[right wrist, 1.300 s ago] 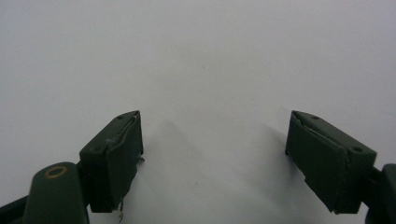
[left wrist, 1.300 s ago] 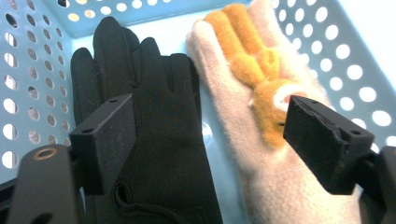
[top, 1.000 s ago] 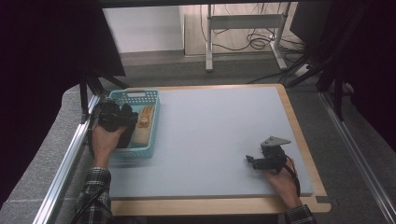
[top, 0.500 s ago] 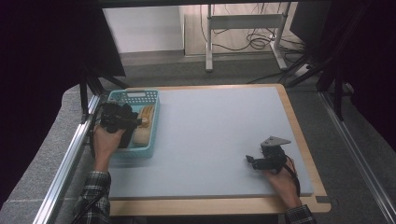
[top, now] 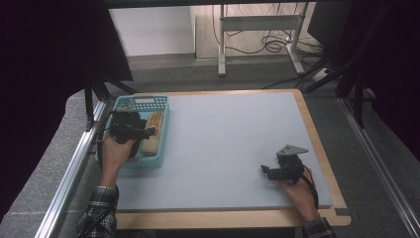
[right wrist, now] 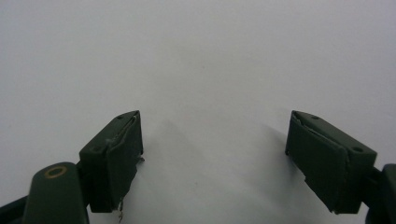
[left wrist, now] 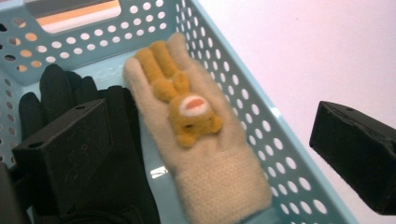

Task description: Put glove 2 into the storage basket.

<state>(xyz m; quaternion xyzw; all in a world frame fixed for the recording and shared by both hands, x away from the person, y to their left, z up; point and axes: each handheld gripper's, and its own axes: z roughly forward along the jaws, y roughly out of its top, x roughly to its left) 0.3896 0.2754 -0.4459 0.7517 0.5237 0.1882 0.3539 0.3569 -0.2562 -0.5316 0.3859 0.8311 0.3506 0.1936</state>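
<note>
No readable writing, cream glove with orange animal patch in blue basket at table's left, cuff cut off, black glove partly hidden, left gripper just released above them, right gripper released, near right.

Looks down and forward from above the near edge of the table in the high view, far enough off to take in the whole grey surface, the blue basket at centre left of the frame and the floor beyond at the top. Rides close on the left gripper in the left gripper view, peering steeply down between its jaws into that same basket, shared with the high view, with grey table at upper right of the frame. Sits low and close over bare table in the right gripper view, facing along the right gripper.
</note>
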